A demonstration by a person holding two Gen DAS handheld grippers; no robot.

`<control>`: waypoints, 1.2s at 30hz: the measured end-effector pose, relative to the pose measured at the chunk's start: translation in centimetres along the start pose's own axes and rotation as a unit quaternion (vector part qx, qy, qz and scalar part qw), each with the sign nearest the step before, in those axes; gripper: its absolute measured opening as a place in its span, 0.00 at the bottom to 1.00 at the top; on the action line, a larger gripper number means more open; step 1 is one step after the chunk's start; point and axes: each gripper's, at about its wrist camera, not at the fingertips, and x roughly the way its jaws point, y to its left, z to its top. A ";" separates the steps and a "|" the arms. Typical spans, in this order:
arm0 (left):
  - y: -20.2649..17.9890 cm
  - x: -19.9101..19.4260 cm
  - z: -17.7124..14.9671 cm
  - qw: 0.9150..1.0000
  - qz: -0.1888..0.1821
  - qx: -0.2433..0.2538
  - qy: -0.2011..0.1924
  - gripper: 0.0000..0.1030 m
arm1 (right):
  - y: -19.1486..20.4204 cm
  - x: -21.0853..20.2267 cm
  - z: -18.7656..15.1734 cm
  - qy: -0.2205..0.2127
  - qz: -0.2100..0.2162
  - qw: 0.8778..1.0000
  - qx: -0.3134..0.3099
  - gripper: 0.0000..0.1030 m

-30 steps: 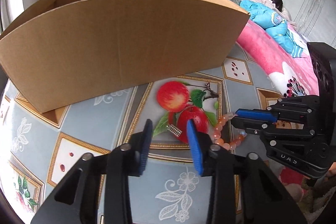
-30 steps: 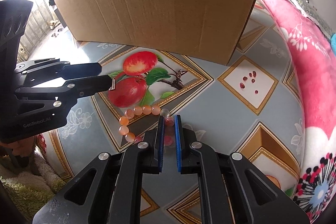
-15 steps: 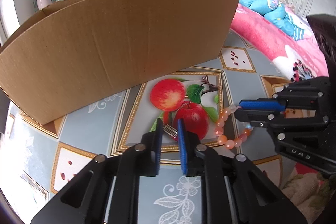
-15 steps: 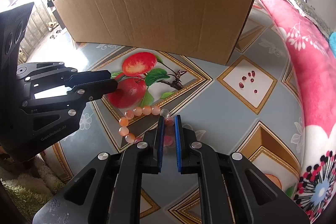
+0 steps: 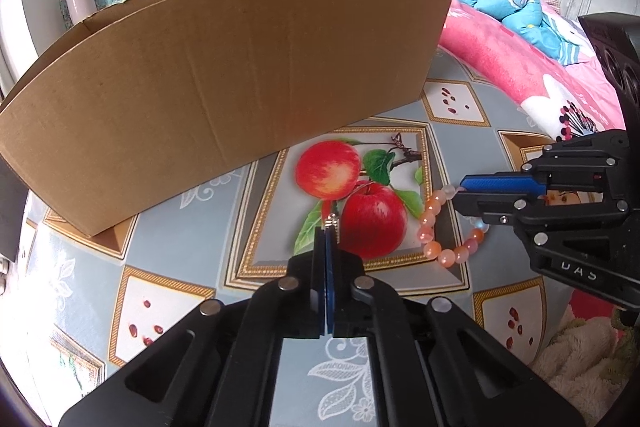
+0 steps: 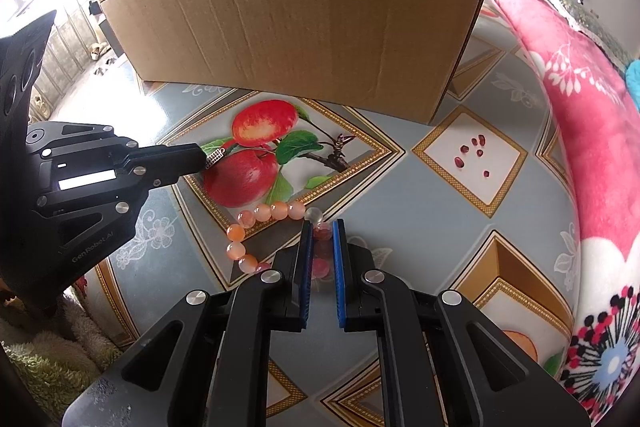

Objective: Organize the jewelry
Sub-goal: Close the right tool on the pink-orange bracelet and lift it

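The left gripper (image 5: pixel 329 227) had its fingers pressed fully together on a small silver clasp-like piece (image 6: pixel 214 158), which stuck out past the fingertips with its long axis slanting up toward the cardboard box (image 6: pixel 296 27). The right gripper (image 6: pixel 321 227) held its fingers narrowly apart, pinching one side of an orange bead bracelet (image 6: pixel 256 223); the rest of the loop lay on the surface (image 6: pixel 400 211) and ran out toward the left gripper, its long axis roughly parallel to the box's near wall. Both pieces sat in front of the box, over the printed apple picture (image 6: pixel 248 163) on the patterned cloth. A pink blanket (image 6: pixel 592 131) lay beside the box on the right gripper's side.
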 end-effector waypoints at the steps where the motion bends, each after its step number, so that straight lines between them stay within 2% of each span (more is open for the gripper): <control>1: 0.2 -0.1 0.0 1.000 -0.005 -0.007 0.003 0.00 | 0.0 0.0 0.0 0.000 0.000 1.000 0.000 0.08; 5: 1.0 -0.5 0.1 0.999 -0.029 -0.030 0.000 0.04 | 0.0 0.0 0.1 0.000 0.000 1.000 -0.001 0.08; 7: 1.2 -0.7 0.3 0.999 -0.033 -0.036 -0.006 0.16 | -0.1 0.0 0.1 0.000 0.000 1.000 -0.001 0.08; 9: 1.2 -0.5 0.5 0.999 -0.033 -0.037 -0.004 0.17 | -0.1 0.1 0.1 0.000 0.000 1.000 -0.001 0.08; 12: 1.0 0.1 0.7 0.999 -0.035 -0.035 0.005 0.17 | -0.1 0.1 0.1 0.000 0.000 1.000 -0.002 0.08; 21: -0.8 0.7 1.0 1.000 0.002 0.018 0.018 0.17 | 0.0 0.0 0.1 0.001 0.000 1.000 -0.002 0.08; 23: -1.1 0.8 1.0 0.999 0.010 0.028 0.016 0.11 | 0.0 0.0 0.1 0.001 0.000 1.000 -0.002 0.08; 26: -1.0 0.9 1.1 1.000 0.003 0.022 0.012 0.05 | 0.0 0.0 0.1 0.001 -0.001 1.000 -0.002 0.08; 36: -0.6 0.5 0.7 1.000 -0.003 0.016 0.006 0.04 | -0.2 0.0 0.1 0.000 -0.001 1.000 -0.001 0.08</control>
